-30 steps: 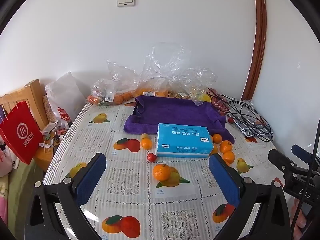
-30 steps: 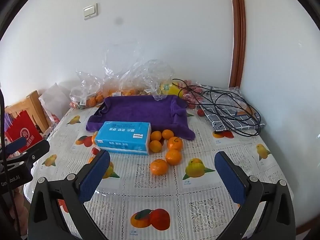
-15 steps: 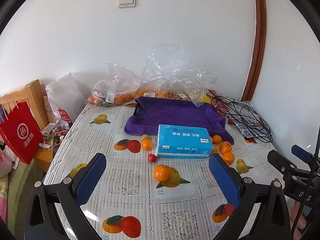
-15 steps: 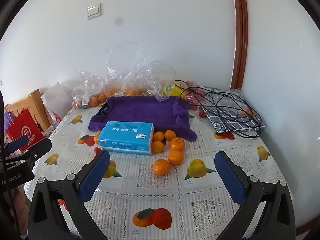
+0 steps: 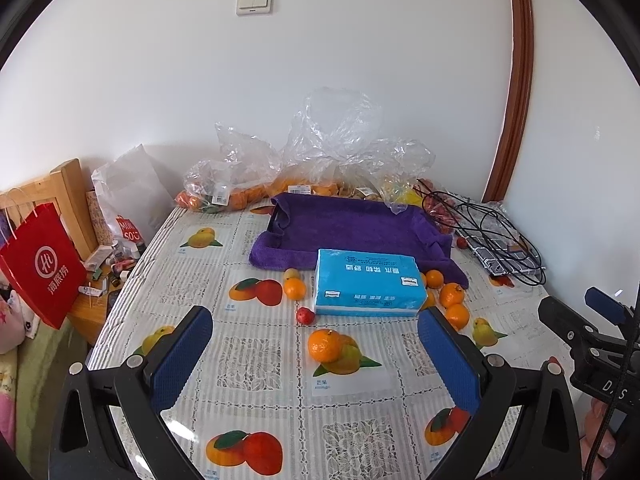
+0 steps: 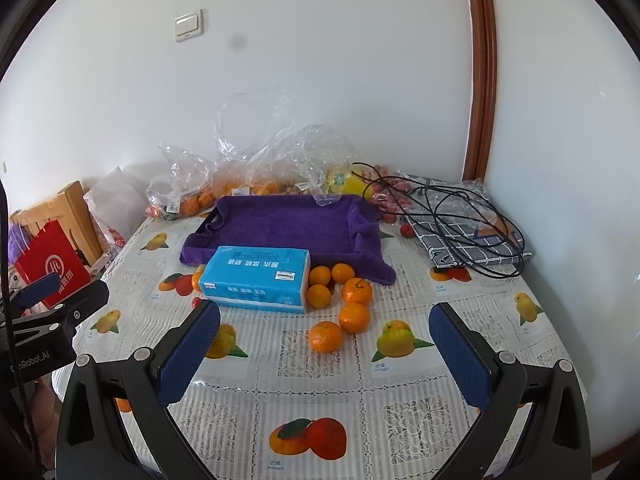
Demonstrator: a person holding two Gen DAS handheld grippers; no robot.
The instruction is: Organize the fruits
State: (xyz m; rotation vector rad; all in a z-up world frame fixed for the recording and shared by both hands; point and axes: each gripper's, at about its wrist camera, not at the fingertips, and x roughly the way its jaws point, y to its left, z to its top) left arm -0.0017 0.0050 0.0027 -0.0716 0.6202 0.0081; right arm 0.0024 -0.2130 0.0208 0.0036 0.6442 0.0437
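Loose tangerines lie on the fruit-print tablecloth. One tangerine (image 5: 325, 345) sits ahead of my open left gripper (image 5: 316, 364), with a small red fruit (image 5: 305, 315) and another tangerine (image 5: 295, 288) beyond it. Several tangerines (image 6: 355, 292) cluster right of the blue tissue pack (image 6: 256, 278); the nearest tangerine (image 6: 326, 336) lies just ahead of my open right gripper (image 6: 324, 354). A tray lined with a purple towel (image 6: 280, 224) stands behind the pack. Both grippers hover above the table, holding nothing.
Clear plastic bags of fruit (image 5: 320, 164) line the wall behind the tray. Black cables on a checked cloth (image 6: 468, 224) fill the back right corner. A red paper bag (image 5: 40, 264) and a wooden chair hang off the table's left side.
Both grippers have drawn back and risen slightly, so the table scene sits a little farther off. Nothing on the table has moved.
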